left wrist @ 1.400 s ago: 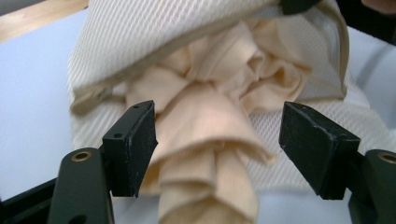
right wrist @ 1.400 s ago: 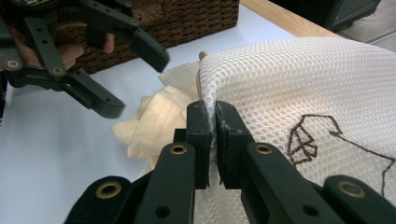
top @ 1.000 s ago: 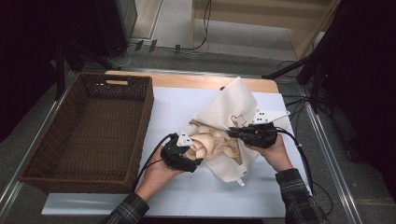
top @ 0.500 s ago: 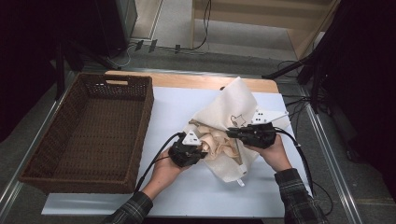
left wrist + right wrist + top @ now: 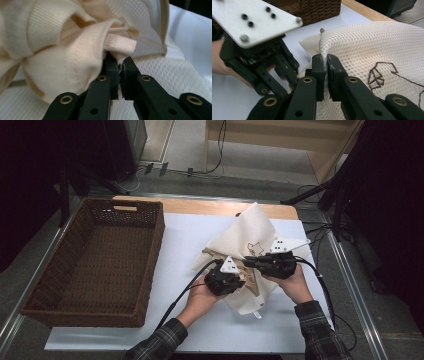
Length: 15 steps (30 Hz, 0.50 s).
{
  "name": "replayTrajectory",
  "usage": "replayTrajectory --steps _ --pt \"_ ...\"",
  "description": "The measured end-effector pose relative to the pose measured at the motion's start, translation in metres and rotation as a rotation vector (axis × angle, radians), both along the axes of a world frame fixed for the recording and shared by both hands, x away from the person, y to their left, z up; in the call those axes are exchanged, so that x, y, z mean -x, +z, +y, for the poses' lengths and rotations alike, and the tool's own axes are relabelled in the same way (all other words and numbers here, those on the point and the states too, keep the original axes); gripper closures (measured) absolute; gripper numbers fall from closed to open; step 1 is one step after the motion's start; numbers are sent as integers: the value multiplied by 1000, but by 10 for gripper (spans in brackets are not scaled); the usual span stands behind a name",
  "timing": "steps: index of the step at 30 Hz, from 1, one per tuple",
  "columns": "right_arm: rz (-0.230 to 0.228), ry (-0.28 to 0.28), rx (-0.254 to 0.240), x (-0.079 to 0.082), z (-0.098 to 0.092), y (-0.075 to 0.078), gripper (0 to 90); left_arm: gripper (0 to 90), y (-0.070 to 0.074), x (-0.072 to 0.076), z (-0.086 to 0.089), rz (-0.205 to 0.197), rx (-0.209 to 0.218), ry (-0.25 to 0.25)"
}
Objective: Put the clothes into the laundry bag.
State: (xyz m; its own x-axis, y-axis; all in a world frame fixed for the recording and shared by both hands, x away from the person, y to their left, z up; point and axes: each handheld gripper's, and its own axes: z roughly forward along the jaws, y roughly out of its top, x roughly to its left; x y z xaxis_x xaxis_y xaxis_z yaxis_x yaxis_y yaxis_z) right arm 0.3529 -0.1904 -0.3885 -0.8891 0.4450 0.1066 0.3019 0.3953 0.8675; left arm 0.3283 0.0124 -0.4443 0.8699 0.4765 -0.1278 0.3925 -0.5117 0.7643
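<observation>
A white mesh bag (image 5: 250, 230) with a brown stitched figure lies crumpled on the white table cover (image 5: 185, 240). A cream knitted garment (image 5: 250, 281) sits bunched at the bag's mouth. My left gripper (image 5: 239, 279) is shut on a fold of the cream garment (image 5: 62, 67), its pads pinching the cloth just under a flat band. My right gripper (image 5: 248, 262) is shut on the edge of the mesh bag (image 5: 372, 45) and holds that edge raised, with the netting squeezed between its jaws (image 5: 325, 58). The two grippers are close together, tips almost meeting.
A large brown wicker basket (image 5: 158, 245) stands on the left of the table, with nothing in it. The wooden table edge (image 5: 200, 206) runs along the back. Cables trail from both grippers toward the person. A metal rail (image 5: 350, 285) borders the table at the right.
My left gripper has moved right into the bunched garment and its jaws have shut on a fold of it. The right gripper has kept still on the mesh.
</observation>
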Motion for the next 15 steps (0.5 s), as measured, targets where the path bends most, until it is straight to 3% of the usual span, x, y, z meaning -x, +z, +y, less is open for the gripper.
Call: replayTrajectory --steps 7,13,15 --pt "-4 -8 -4 0 -2 2 858 865 -6 -9 -22 0 33 25" --pt "-8 -14 -6 0 -4 3 858 854 -10 -7 -26 16 56 28" --pt "-9 -12 -7 0 -4 3 858 842 -8 -5 -25 13 45 17"
